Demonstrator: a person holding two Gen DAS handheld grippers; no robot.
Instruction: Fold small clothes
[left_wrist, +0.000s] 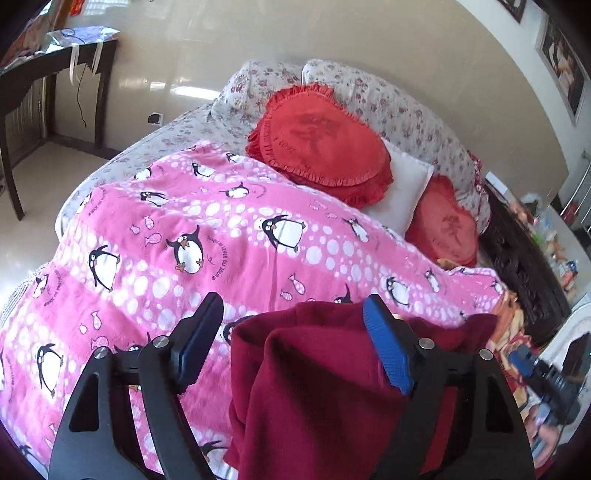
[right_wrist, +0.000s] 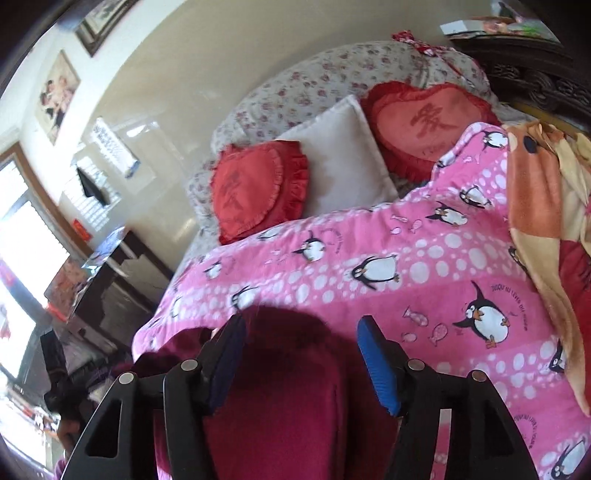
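The left tongs (left_wrist: 293, 314) stand apart, nothing pressed between their blue pads. A dark red garment (left_wrist: 325, 387) lies bunched just under and between them, draped up against the right-hand pad, on a pink penguin blanket (left_wrist: 184, 221) covering the bed. The right tongs (right_wrist: 301, 334) are likewise apart, hanging over the same dark red garment (right_wrist: 280, 398), which sits between their fingers without being pinched. Beyond both tongs, at the head of the bed, rest red heart-shaped cushions (left_wrist: 325, 144) and a white pillow (right_wrist: 343, 155).
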